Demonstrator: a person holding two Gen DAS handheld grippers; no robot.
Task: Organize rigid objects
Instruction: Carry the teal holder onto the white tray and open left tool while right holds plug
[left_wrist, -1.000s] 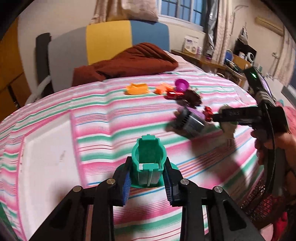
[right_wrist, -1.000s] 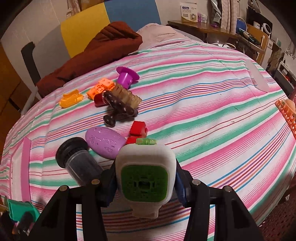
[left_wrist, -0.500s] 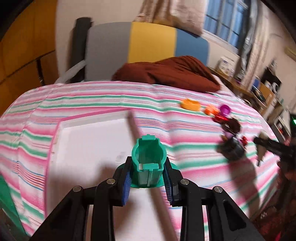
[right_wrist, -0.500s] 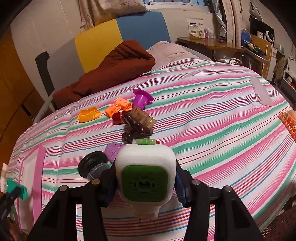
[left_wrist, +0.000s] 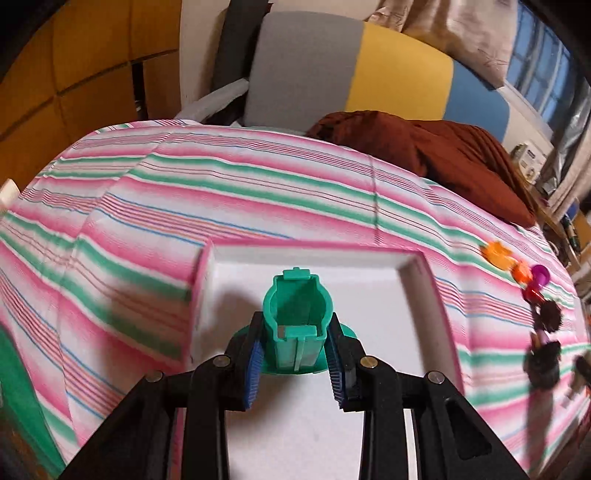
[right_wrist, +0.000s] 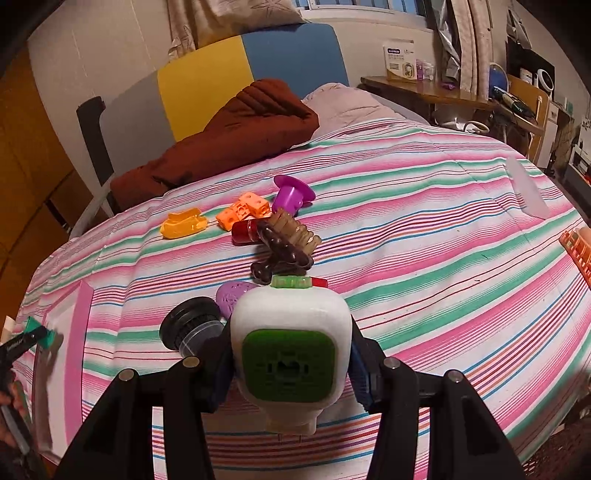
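My left gripper (left_wrist: 295, 354) is shut on a green plastic cup-shaped piece (left_wrist: 297, 325) and hangs over a white foam tray (left_wrist: 421, 280) with a pink rim. That same tray (right_wrist: 79, 314) lies at the left edge of the right wrist view, with the green piece (right_wrist: 37, 332) above it. My right gripper (right_wrist: 291, 354) is shut on a white block with a green face (right_wrist: 290, 350). Beyond it lies a pile of toys: a black-capped jar (right_wrist: 188, 328), a purple oval (right_wrist: 234, 295), a brown brush (right_wrist: 290, 238), a purple funnel (right_wrist: 291, 192), orange blocks (right_wrist: 245, 210) and a yellow piece (right_wrist: 183, 223).
Everything rests on a bed with a pink, green and white striped cover (right_wrist: 424, 229). A brown blanket (right_wrist: 229, 136) and a grey, yellow and blue headboard (right_wrist: 221, 74) stand behind. An orange basket (right_wrist: 578, 251) shows at the right edge. A cluttered desk (right_wrist: 443, 92) is at the back right.
My left gripper has swung left with the green piece, from over the striped cover near the toys to above the white tray. The right gripper has tilted up a little, still on the white block.
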